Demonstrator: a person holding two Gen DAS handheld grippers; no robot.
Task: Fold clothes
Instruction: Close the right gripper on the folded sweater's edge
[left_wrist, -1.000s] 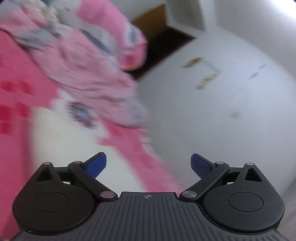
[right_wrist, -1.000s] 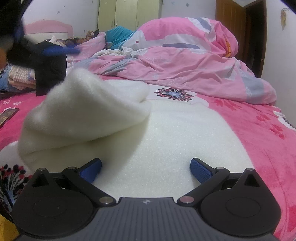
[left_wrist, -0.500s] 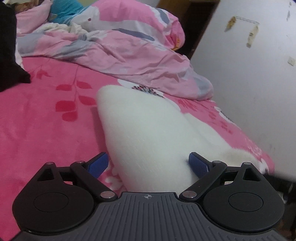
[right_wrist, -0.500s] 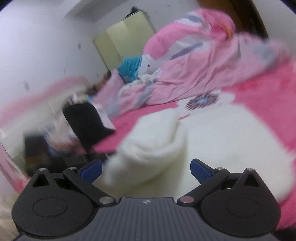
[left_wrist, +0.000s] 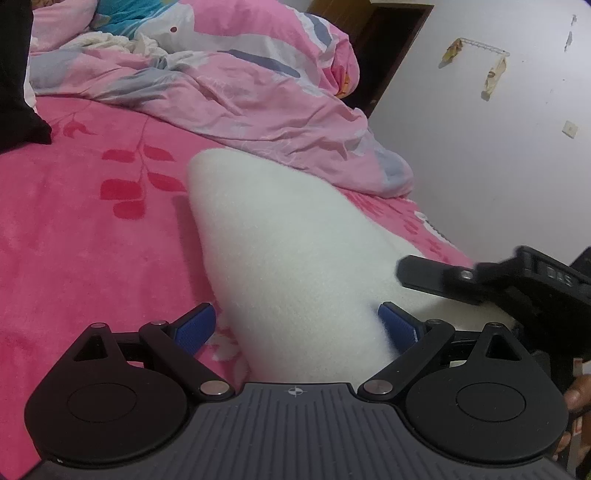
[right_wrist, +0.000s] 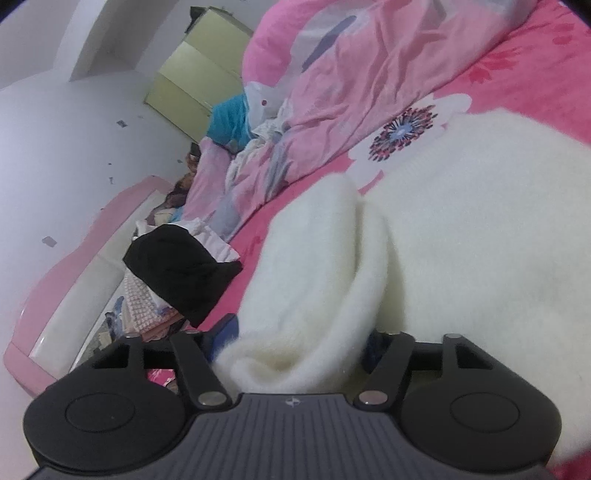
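- Left wrist view: the left claw (left_wrist: 297, 325) stands spread, its blue pads (left_wrist: 194, 326) on either side of a fluffy white garment (left_wrist: 291, 251) without pressing it.
- The garment lies on a bed covered by a pink blanket (left_wrist: 81, 229) printed with red leaves, its far end tapering toward a crumpled pink duvet (left_wrist: 236, 85).
- The right claw (left_wrist: 421, 275) reaches in from the right edge over the garment's near right part; its spread cannot be told from here. A fingertip (left_wrist: 576, 400) shows at the lower right.
- A black garment (left_wrist: 16, 81) sits at the left edge; a white wall (left_wrist: 480, 147) rises on the right.
- Right wrist view, strongly rolled: the right claw (right_wrist: 295, 345) is closing, with a folded roll of the white garment (right_wrist: 317, 280) between its pads (right_wrist: 223, 332), the cloth bunched at the near end.
- The rest of the garment spreads to the right over the pink blanket (right_wrist: 535, 70) with a flower print (right_wrist: 404, 133).
- Beyond lie the duvet (right_wrist: 369, 66), a black garment (right_wrist: 184, 269), a pink headboard (right_wrist: 74, 280) and a yellow-green wardrobe (right_wrist: 195, 77).
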